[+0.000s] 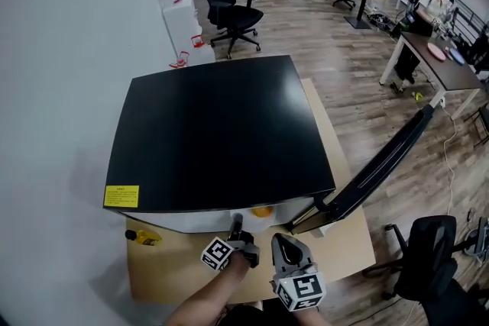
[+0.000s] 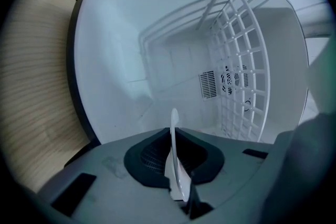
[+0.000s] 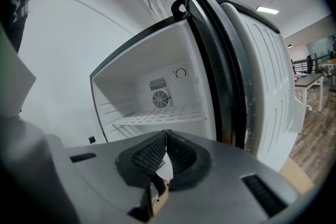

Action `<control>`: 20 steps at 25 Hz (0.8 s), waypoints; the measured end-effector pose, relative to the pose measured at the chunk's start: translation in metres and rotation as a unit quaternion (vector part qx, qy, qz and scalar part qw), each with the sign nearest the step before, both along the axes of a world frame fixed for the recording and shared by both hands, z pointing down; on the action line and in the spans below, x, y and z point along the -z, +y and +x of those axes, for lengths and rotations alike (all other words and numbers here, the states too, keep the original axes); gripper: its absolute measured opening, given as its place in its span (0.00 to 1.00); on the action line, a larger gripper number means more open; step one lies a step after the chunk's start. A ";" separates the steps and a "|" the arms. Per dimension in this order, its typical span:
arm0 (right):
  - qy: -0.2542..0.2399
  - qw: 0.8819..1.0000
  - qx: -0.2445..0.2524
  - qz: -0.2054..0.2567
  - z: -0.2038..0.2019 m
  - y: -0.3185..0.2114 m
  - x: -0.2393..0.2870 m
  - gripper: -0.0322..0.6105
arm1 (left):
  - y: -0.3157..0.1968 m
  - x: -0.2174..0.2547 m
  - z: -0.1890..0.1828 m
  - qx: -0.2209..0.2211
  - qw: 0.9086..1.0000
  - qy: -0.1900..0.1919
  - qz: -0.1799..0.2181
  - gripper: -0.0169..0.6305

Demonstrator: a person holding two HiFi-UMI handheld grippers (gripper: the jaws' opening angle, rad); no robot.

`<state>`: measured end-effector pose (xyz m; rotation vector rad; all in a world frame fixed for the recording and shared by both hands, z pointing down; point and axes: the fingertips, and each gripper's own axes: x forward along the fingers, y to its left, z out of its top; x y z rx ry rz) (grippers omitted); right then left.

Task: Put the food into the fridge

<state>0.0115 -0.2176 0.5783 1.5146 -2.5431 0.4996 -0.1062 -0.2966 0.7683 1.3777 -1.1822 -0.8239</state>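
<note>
A small fridge (image 1: 221,133) with a black top stands below me, its door (image 1: 382,160) swung open to the right. My left gripper (image 1: 235,222) reaches into the opening and is shut on the thin edge of a white plate (image 2: 175,168). Something orange (image 1: 262,211), apparently food, shows just right of it under the fridge's top edge. In the left gripper view the white inside (image 2: 157,60) and a wire shelf (image 2: 236,76) lie ahead. My right gripper (image 1: 284,242) hangs shut and empty in front of the fridge, facing the shelf (image 3: 157,115) and the door (image 3: 247,60).
The fridge sits on a pale wooden board (image 1: 176,267) against a white wall. A small yellow item (image 1: 145,237) lies on the board at the left. A black office chair (image 1: 432,256) stands at the lower right. More chairs, desks and a person are far back.
</note>
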 end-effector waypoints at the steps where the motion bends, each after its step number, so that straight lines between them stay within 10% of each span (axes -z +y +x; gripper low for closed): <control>1: 0.000 1.000 0.000 -0.002 0.001 0.000 -0.001 0.15 | -0.001 -0.001 0.001 0.000 1.000 -0.001 0.000 0.07; 20: 0.005 1.000 0.027 0.001 0.004 0.011 0.005 0.15 | -0.026 -0.016 0.016 0.009 1.000 -0.004 -0.021 0.07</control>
